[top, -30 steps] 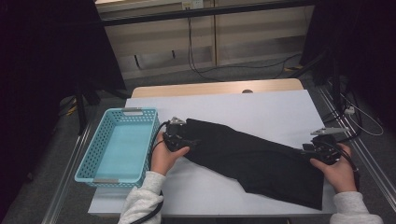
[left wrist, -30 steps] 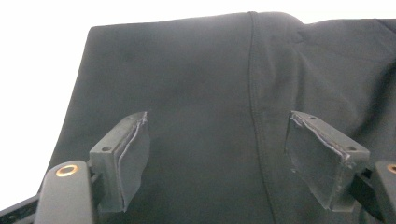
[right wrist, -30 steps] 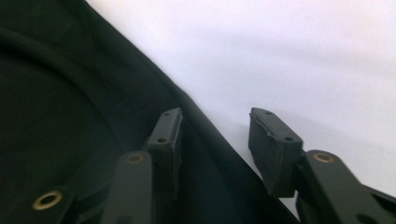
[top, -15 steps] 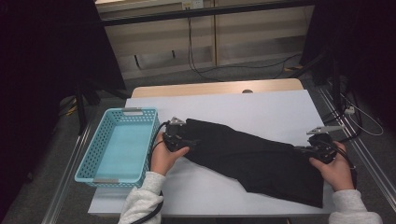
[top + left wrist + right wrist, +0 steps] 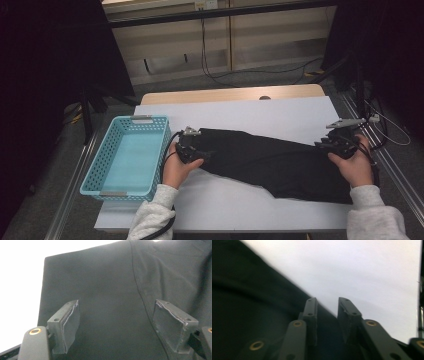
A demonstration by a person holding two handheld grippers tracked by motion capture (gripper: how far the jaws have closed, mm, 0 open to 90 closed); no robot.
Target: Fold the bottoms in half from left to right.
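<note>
A person at a white table [image 5: 250, 112] works a black garment [image 5: 270, 160] with a gripper in each hand. The garment lies flat across the table, stretched between the two grippers. The left gripper [image 5: 192, 150] sits at one end of the cloth, its jaws spread wide. In the left gripper view the left gripper [image 5: 116, 322] shows both grey pads [image 5: 71, 322] well apart above the fabric, with a seam running past the pad on the far side; the pads press on nothing. The right gripper [image 5: 332, 145] is at the opposite end of the garment, close to the table's edge. In the right gripper view the right gripper [image 5: 327, 315] stands with a narrow gap between the jaws, which have just been opening after a squeeze; the garment's edge [image 5: 274, 277] lies just beside and under the nearer jaw, and dark cloth shows low in the gap, though the blur leaves it unclear whether the pads pinch it. A turquoise basket [image 5: 107, 165] stands on the table just beyond the left gripper, on the side away from the garment, apart from the cloth. Each hand's sleeve [image 5: 150, 215] is pale grey.
</note>
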